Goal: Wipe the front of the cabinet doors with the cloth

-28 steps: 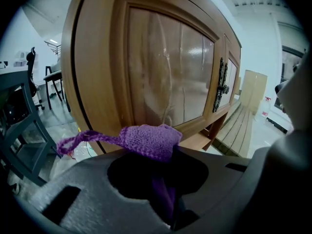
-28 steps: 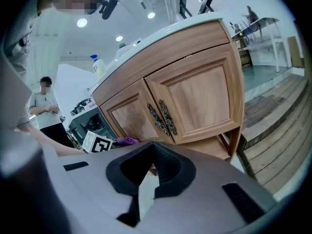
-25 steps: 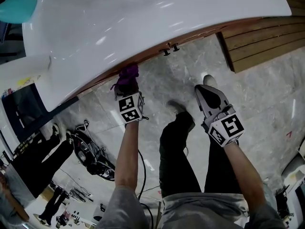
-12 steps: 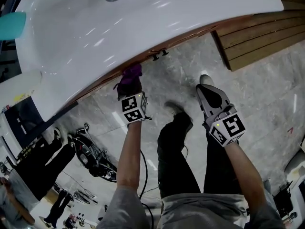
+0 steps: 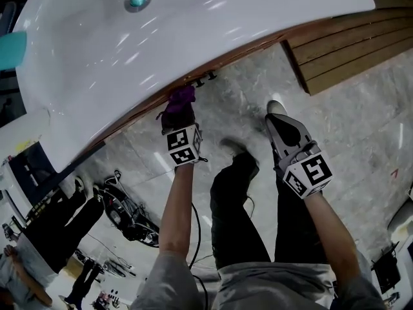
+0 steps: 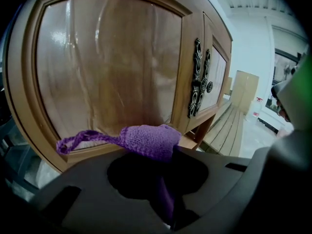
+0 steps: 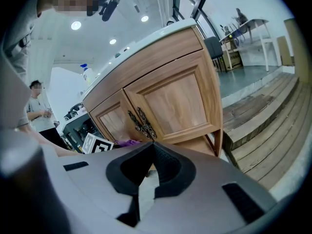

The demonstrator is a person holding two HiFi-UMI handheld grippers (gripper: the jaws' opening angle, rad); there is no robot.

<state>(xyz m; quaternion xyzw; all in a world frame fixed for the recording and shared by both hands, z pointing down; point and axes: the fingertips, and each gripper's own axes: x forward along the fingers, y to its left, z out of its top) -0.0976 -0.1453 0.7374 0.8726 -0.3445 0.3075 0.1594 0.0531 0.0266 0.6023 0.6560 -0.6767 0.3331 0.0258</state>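
A purple knitted cloth (image 6: 146,139) is pinched in my left gripper (image 6: 168,152), which is shut on it. The cloth rests against the lower frame of the left wooden cabinet door (image 6: 107,67), with a loose loop trailing left. Dark ornate handles (image 6: 199,82) sit where the two doors meet, to the right. In the head view the cloth (image 5: 179,103) touches the cabinet edge under the white sink top (image 5: 193,24). My right gripper (image 5: 276,110) hangs apart over the floor, shut and empty. Its own view shows the doors (image 7: 175,101), the handles (image 7: 141,123) and the cloth (image 7: 127,143).
Wooden slatted steps (image 5: 342,50) lie right of the cabinet. The person's legs (image 5: 239,199) stand on the marble floor between the grippers. Cables and gear (image 5: 126,212) lie on the floor at left. A teal object (image 5: 10,49) sits by the sink's left edge.
My left gripper and the cloth have slid right along the door, closer to the handles. The right gripper has stayed put.
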